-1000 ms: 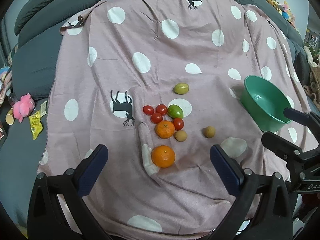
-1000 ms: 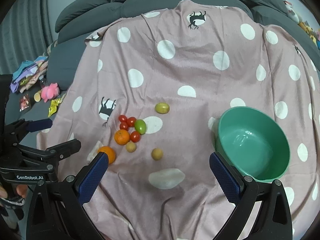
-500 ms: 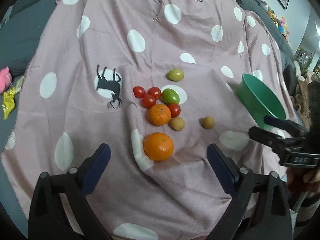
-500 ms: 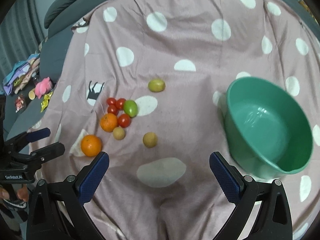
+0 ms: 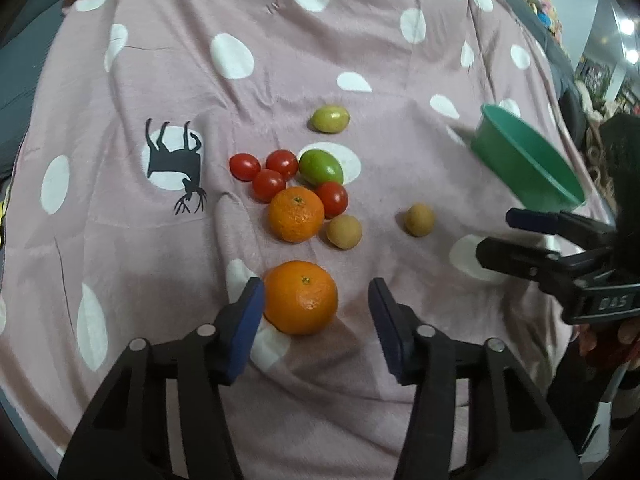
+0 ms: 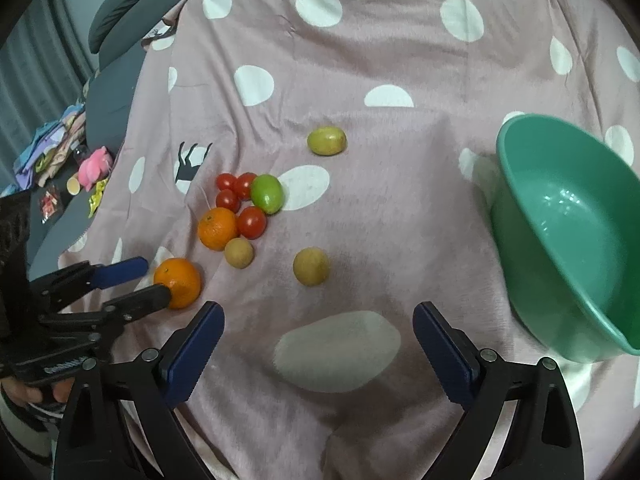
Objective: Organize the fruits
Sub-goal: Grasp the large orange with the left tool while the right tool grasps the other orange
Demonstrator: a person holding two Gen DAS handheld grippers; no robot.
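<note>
- Fruits lie scattered on a pink blanket point(image 5: 360, 40) with white polka dots and black deer shapes, spread over a grey sofa point(image 6: 116, 92).
- Green bowl point(image 6: 568, 240) — the largest item — sits tilted on the blanket, well to the right of the fruits.
- Left gripper point(image 5: 316, 308) has its blue-padded fingers point(image 5: 248, 320) spread wide on either side of the nearest orange point(image 5: 301, 297); the left pad sits just beside it, the right pad stands apart.
- Right gripper point(image 6: 318, 344) hovers with fingers wide apart over a bare white dot, holding nothing.
- Second orange point(image 5: 296, 214) lies just beyond the first, touching a red tomato point(image 5: 333, 199).
- Green oval fruit point(image 5: 321, 167) rests beside three more tomatoes point(image 5: 264, 174) clustered together.
- Yellow-green fruit point(image 5: 329, 119) lies alone, farther back.
- Two small tan round fruits — one point(image 5: 344, 232) just beside the second orange, the other point(image 5: 419, 220) apart to the right.
- Pink plush toy point(image 6: 94, 168) sits among clutter off the blanket's left edge.
</note>
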